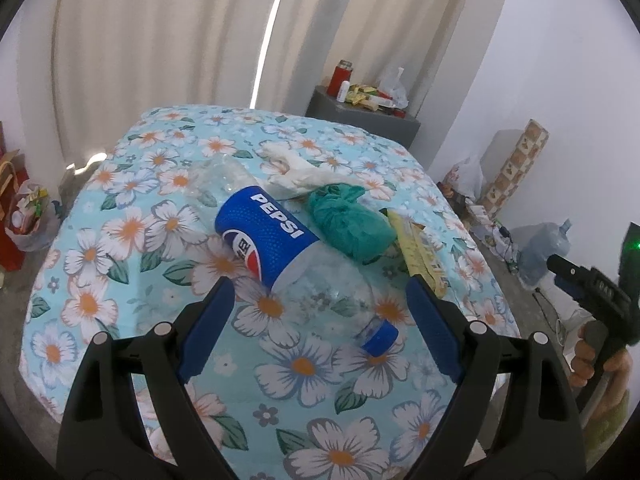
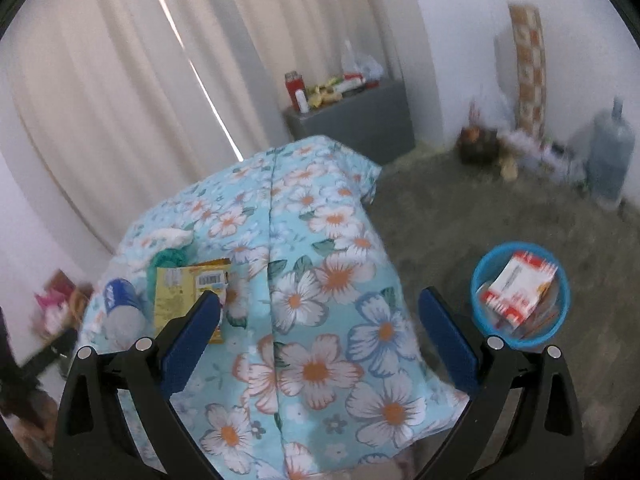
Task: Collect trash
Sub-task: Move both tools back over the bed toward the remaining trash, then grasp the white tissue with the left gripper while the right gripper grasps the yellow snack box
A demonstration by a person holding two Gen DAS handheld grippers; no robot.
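Observation:
A clear Pepsi bottle (image 1: 276, 248) with a blue label and blue cap lies on the floral-covered table (image 1: 120, 220). Behind it lie a knotted green bag (image 1: 348, 224), a yellow wrapper (image 1: 420, 252) and crumpled white tissue (image 1: 296, 168). My left gripper (image 1: 320, 300) is open, its jaws on either side of the bottle's neck end, just above it. My right gripper (image 2: 320, 320) is open and empty over the table's right corner. The yellow wrapper (image 2: 188, 292), the green bag (image 2: 168, 258) and the bottle (image 2: 120, 304) lie to its left. The right gripper's body also shows in the left wrist view (image 1: 592, 284).
A blue bin (image 2: 520, 296) holding a red and white packet (image 2: 516, 288) stands on the floor right of the table. A grey cabinet (image 1: 360, 120) with clutter stands behind the table. A water jug (image 2: 608, 156) and boxes line the right wall. Bags (image 1: 24, 216) sit at left.

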